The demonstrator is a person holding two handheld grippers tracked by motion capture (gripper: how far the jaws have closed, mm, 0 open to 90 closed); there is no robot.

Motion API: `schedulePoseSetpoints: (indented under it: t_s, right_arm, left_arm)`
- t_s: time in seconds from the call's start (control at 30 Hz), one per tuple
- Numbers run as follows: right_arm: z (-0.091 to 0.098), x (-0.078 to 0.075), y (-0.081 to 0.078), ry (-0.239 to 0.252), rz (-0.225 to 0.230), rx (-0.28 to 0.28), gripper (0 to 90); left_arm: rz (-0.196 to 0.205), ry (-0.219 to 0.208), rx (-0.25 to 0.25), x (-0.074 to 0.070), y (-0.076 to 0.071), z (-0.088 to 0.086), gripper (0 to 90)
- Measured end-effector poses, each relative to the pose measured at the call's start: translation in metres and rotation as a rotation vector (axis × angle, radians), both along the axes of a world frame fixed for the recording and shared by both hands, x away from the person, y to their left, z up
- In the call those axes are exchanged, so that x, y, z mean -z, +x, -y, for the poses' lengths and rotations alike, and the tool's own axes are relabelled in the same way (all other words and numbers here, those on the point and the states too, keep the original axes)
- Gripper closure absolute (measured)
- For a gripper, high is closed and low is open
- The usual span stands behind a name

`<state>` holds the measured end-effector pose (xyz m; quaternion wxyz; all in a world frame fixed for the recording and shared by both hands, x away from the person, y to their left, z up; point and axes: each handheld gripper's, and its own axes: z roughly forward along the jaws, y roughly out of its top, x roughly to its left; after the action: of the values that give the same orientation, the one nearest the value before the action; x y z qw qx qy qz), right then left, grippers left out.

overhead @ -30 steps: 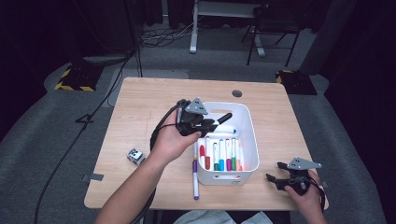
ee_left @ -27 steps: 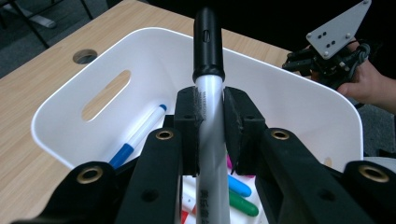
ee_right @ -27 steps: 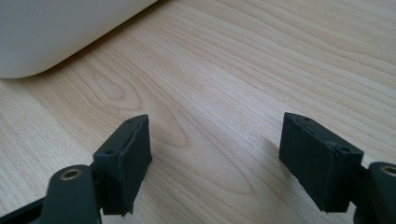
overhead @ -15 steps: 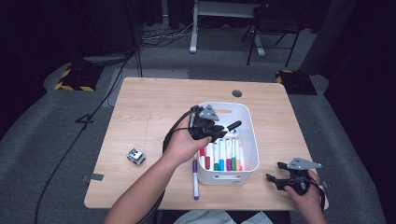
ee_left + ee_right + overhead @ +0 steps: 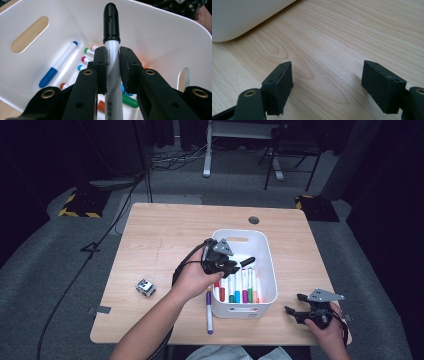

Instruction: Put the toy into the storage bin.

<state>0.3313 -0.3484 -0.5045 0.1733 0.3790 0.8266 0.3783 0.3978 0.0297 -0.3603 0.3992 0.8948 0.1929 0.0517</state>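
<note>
Black-capped white marker [image 5: 111, 50], clamped mid-barrel, cap pointing ahead, hovered over the white bin [image 5: 162, 37] with coloured markers [image 5: 240, 290] lying flat inside, side by side.

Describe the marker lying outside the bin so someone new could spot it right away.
Find the white bin on the wooden table; it holds a row of coloured markers. Just off the bin's left wall, on the bare tabletop near the person's edge, lies the purple marker, pointing toward the person. It is the one marker outside the bin, and unlike the black-capped marker in the left tongs, nothing grips it.
</note>
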Motion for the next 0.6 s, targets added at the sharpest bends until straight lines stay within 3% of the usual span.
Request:
schedulePoseSetpoints:
  t_s: [0.27, 0.6]
  right_arm:
    - [0.000, 0.000, 0.000, 0.000, 0.000, 0.000, 25.3]
    - [0.000, 0.000, 0.000, 0.000, 0.000, -0.001, 25.3]
  left_arm:
    - [-0.012, 0.031, 0.019, 0.006, -0.002, 0.004, 76.3]
    - [-0.004, 0.111, 0.032, 0.009, -0.005, 0.012, 76.3]
